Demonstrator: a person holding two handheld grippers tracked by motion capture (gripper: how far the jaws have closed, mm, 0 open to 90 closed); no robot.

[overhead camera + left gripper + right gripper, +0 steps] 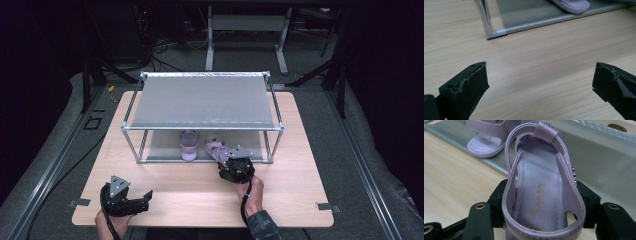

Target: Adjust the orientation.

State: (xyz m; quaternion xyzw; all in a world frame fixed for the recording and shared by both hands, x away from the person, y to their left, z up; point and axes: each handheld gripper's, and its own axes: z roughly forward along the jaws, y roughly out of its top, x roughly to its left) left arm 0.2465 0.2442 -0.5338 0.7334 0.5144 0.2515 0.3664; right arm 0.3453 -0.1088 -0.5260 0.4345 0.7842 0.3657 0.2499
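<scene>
Two small lilac sandals are at the low shelf of a metal-framed rack [202, 127]. One sandal [189, 145] [485, 141] [574, 6] rests on the lower shelf. The other sandal [216, 149] [541, 190] is held at its heel end by my right gripper [231, 162] [541, 202], whose jaws press on both sides of it at the shelf's front edge. My left gripper [142, 198] [540, 85] hovers open over the bare table near the front left, nothing between its jaws.
The rack has a grey upper shelf [202, 100] and a grey lower shelf [599, 157] with chrome corner posts [484, 15]. The wooden table [190, 192] stretches in front of the rack. Dark floor, cables and a desk frame lie beyond.
</scene>
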